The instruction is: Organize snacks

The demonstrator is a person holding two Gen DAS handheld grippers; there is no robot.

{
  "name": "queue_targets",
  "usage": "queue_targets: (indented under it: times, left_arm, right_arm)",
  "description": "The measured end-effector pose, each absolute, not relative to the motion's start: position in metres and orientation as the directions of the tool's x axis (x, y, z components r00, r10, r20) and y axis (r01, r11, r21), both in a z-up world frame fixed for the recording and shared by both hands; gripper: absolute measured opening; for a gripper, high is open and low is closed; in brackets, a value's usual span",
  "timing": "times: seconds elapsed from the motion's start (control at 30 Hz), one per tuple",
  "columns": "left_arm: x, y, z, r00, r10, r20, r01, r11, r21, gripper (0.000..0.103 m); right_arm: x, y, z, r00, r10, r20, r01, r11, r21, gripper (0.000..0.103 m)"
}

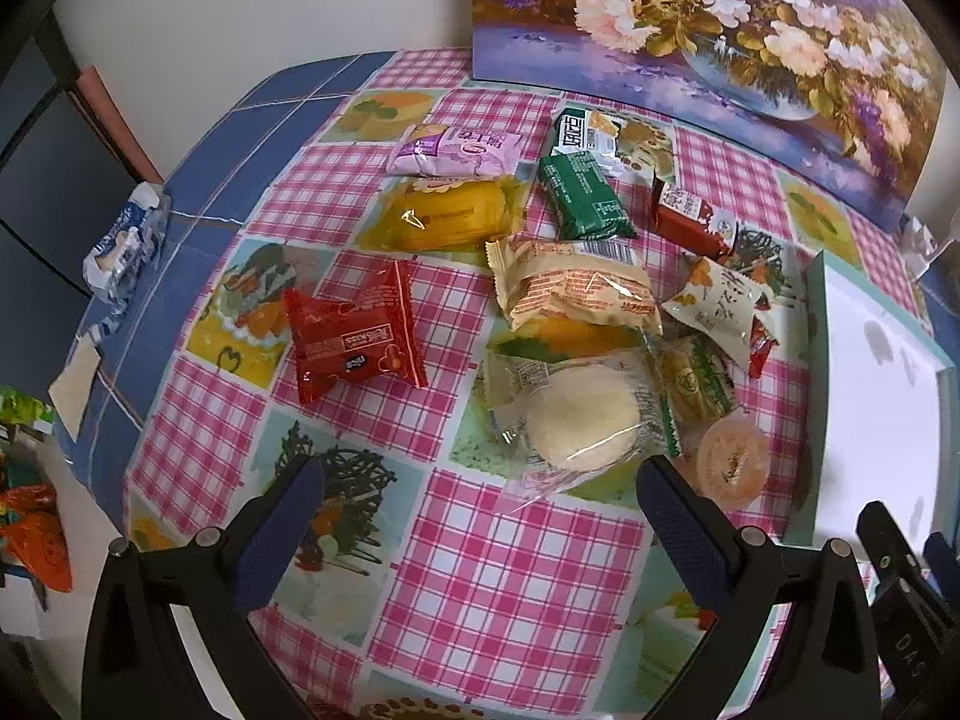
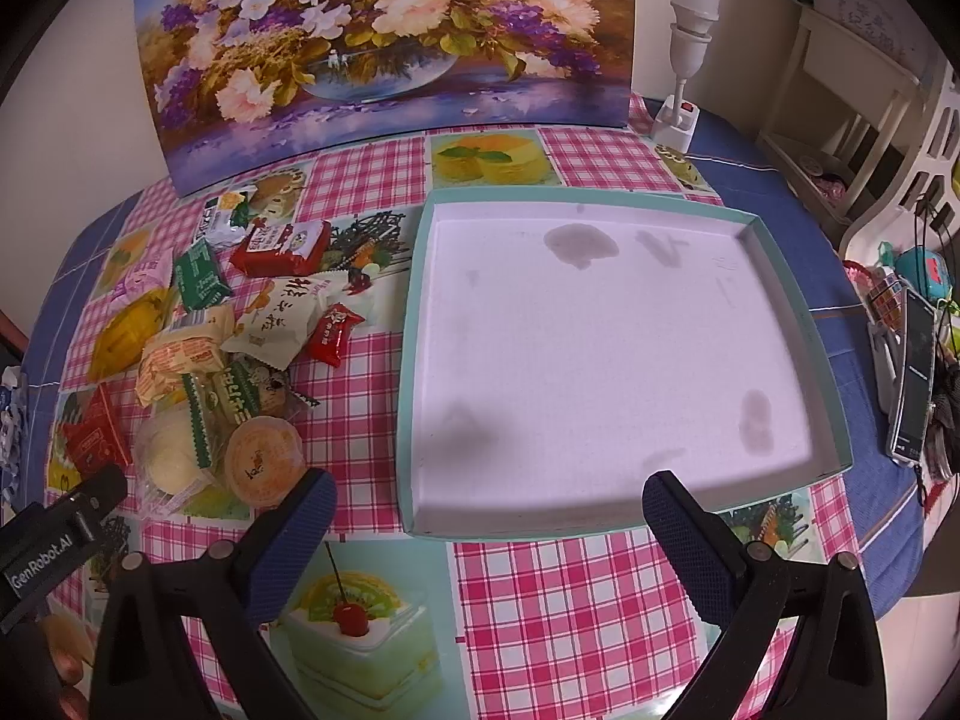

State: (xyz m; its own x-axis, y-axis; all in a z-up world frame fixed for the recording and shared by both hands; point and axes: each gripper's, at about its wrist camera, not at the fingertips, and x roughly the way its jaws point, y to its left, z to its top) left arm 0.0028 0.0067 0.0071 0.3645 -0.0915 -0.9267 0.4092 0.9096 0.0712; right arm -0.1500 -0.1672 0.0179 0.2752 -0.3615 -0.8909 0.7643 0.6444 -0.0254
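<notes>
Several wrapped snacks lie in a loose pile on the checked tablecloth. Nearest my left gripper is a clear-wrapped pale round cake; a red packet, a yellow packet, a green bar and an orange jelly cup lie around it. The left gripper is open, holding nothing, just short of the pile. In the right wrist view a shallow teal-rimmed white tray holds nothing. My right gripper hangs open over its near edge, with the snack pile to its left.
A flower painting leans against the wall behind the table. A white lamp on a switch base stands at the back right. A blue-white packet lies near the left table edge. A phone and clutter sit at the right.
</notes>
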Motion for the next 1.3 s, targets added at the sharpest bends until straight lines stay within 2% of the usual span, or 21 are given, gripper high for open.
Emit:
queue_targets:
  times: [0.17,0.3,0.47,0.77,0.87,0.93,1.3]
  left_arm:
    - [0.005,0.009,0.008,0.371,-0.099,-0.923,0.390,0.919,0.058,0.103]
    - [0.012,0.017,0.008,0.352,-0.149,-0.924,0.359,0.933,-0.014,0.103]
    - [0.022,0.019,0.002,0.310,-0.161,-0.937,0.323,0.945,-0.056,0.103]
    - [0.039,0.006,-0.020,0.191,-0.216,-0.958,0.303,0.941,-0.152,0.103]
    - [0.041,0.001,-0.028,0.159,-0.213,-0.964,0.301,0.940,-0.158,0.103]
    - [0.042,-0.002,-0.032,0.141,-0.214,-0.967,0.303,0.939,-0.164,0.103]
    - [0.046,-0.017,-0.056,0.095,-0.193,-0.977,0.307,0.939,-0.156,0.101]
  right_arm:
    - [-0.149,-0.167,0.018,0.281,-0.354,-0.892,0.763,0.646,-0.016,0.103]
    - [-0.143,-0.164,0.015,0.301,-0.330,-0.895,0.754,0.657,0.012,0.103]
    - [-0.120,-0.155,0.007,0.356,-0.249,-0.901,0.702,0.708,0.082,0.103]
    - [-0.081,-0.135,-0.006,0.389,-0.190,-0.901,0.604,0.792,0.093,0.101]
    - [-0.072,-0.131,-0.011,0.385,-0.187,-0.904,0.582,0.809,0.081,0.099]
    - [-0.069,-0.129,-0.014,0.381,-0.178,-0.907,0.566,0.821,0.077,0.093]
    - [-0.057,-0.127,-0.033,0.366,-0.157,-0.917,0.535,0.842,0.069,0.091]
